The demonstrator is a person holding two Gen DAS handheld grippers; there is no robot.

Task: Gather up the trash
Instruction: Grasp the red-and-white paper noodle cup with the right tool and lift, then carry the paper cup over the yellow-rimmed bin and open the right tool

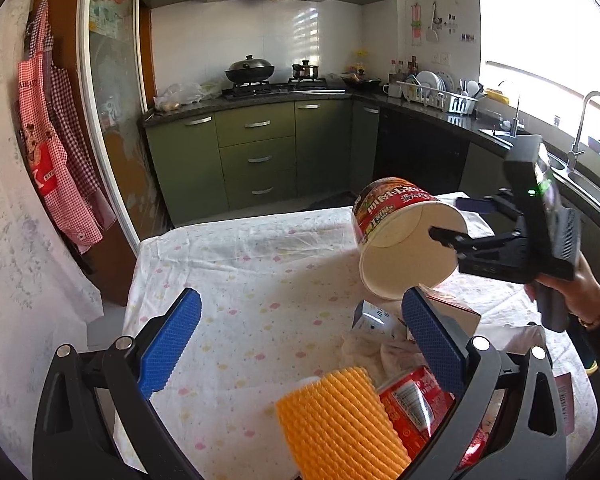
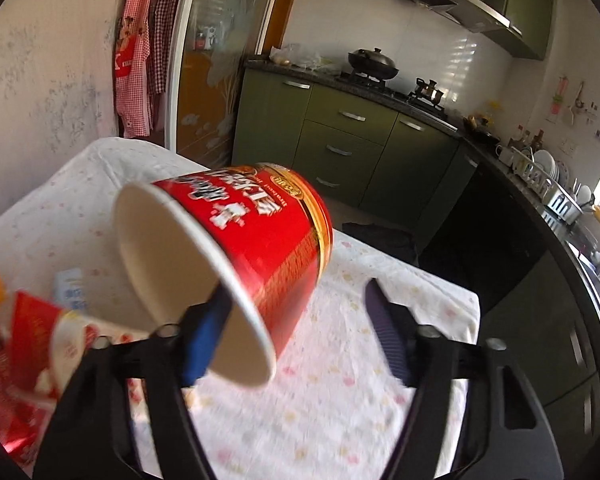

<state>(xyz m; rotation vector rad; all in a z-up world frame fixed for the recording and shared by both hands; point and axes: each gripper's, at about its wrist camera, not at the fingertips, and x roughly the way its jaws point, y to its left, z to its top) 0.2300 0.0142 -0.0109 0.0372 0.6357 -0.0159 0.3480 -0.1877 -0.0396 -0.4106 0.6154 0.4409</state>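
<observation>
Above table [image 2: 340,420], noodle cup [image 2: 236,240] tilts off right gripper's [image 2: 300,340] left finger.

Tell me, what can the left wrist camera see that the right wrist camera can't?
Only the left wrist view: the left gripper, the tap, and a hand holding the right gripper. Only the right wrist view: the gap between the noodle cup and that gripper's outer finger. Both: the cup, the wok and the red aprons.
</observation>
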